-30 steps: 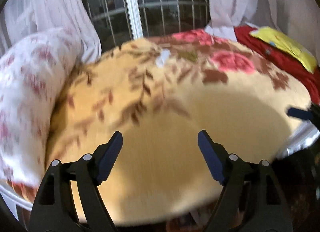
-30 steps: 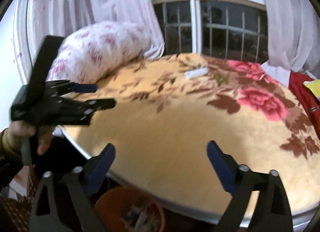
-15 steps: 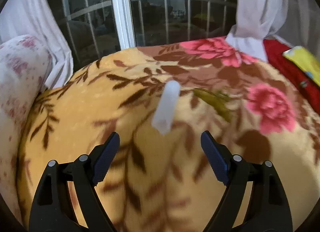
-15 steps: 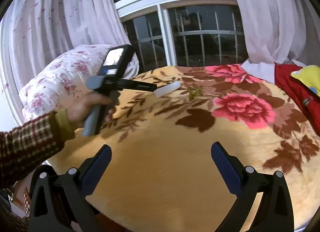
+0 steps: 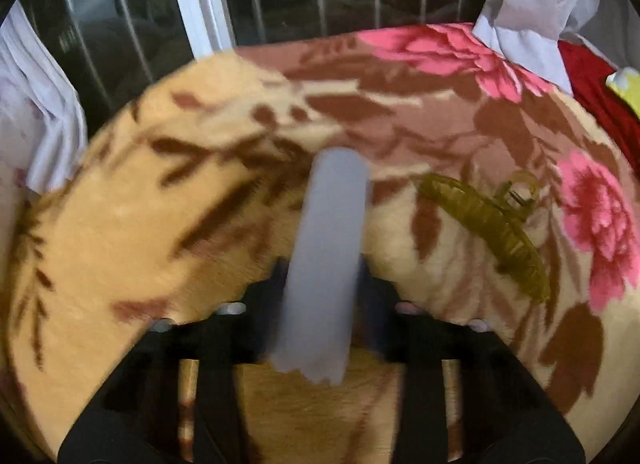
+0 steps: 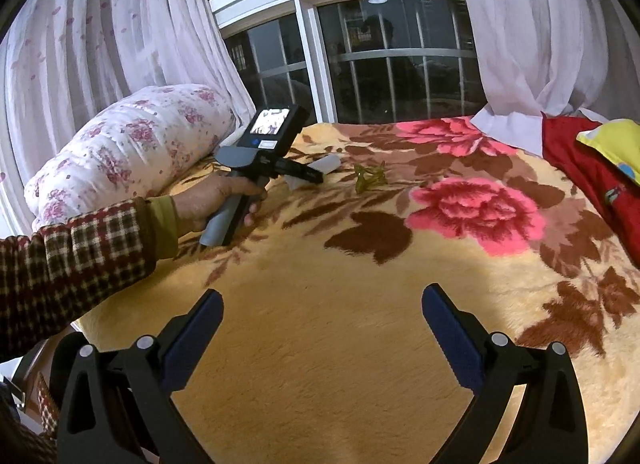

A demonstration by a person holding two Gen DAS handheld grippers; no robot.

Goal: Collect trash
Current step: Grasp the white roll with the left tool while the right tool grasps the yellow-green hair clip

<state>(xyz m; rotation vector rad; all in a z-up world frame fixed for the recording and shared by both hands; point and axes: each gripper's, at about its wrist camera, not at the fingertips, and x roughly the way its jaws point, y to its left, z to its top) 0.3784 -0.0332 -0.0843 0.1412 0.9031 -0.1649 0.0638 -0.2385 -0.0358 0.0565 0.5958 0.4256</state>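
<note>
The left gripper (image 5: 320,296) has just closed on the pale plastic wrapper (image 5: 324,260) lying on the floral blanket (image 5: 120,223) — lift straight up, clear of the hair claw (image 5: 492,223). The right gripper (image 6: 320,328) hovers, fingers spread and empty.

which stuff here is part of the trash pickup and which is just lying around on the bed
Part of the job:
- white wrapper, between the jaws of the left gripper, which have just been closing on it
- right gripper, open and empty

Just lying about:
- green hair clip beside the wrapper
- flowered blanket
- rolled quilt
- red cloth
- curtains
</note>
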